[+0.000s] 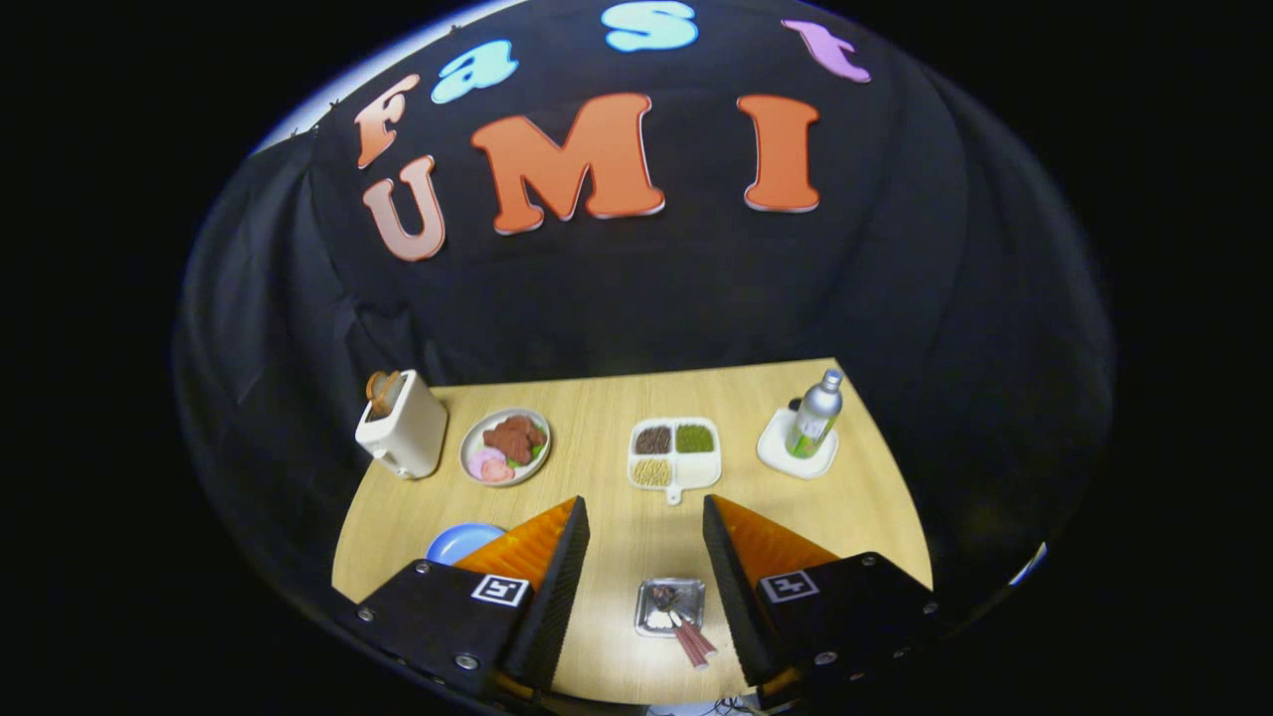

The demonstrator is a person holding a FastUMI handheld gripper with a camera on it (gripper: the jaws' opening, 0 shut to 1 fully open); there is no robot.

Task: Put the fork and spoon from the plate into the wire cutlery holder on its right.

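Nothing is transferred yet: my tool (646, 557) hangs spread and empty above the counter (597, 418), its fingers flanking a small tray (668, 607); fork and spoon cannot be told apart there.

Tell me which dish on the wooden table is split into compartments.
The white four-compartment tray, just beyond the open gripper fingers. It holds brown, green and tan fillings; the round plate of food beside the toaster and the blue plate are undivided.
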